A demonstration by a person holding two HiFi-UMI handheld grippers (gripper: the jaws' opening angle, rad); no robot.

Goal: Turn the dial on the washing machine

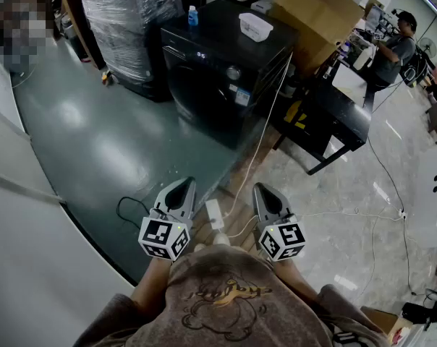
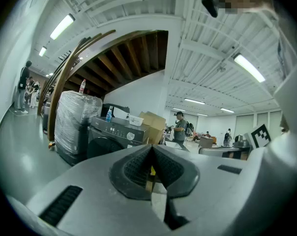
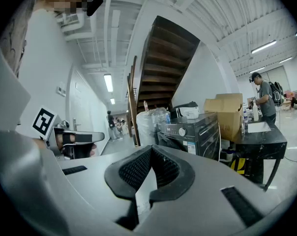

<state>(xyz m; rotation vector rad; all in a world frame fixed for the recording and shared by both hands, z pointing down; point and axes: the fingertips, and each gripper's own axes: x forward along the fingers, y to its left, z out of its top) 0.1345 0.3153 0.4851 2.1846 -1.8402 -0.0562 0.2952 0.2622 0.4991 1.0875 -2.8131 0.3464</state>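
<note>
1. My left gripper (image 1: 183, 187) sits low in the head view, just in front of my body. In the left gripper view (image 2: 152, 149) its ribbed pads meet at the tip, closed on nothing.
2. My right gripper (image 1: 264, 189) is beside it, level with it and a little apart. In the right gripper view (image 3: 151, 149) its jaws are likewise pressed together and empty.
3. The washing machine (image 1: 218, 82), a dark front-loader, stands well ahead of both grippers, across a stretch of grey floor (image 1: 95, 143).
4. The dial (image 1: 234, 72) is the round silver knob on the machine's front control panel. It also appears in the right gripper view (image 3: 182, 132). Neither gripper touches it.
5. On the machine's top I see a white container (image 1: 255, 26) and a blue bottle (image 1: 193, 15).
6. Beside the machine are a plastic-wrapped pallet (image 1: 128, 20) to the left and a cardboard box (image 1: 316, 13) to the right.
7. A black table (image 1: 338, 118) is further right, with a person (image 1: 396, 49) standing past it.
</note>
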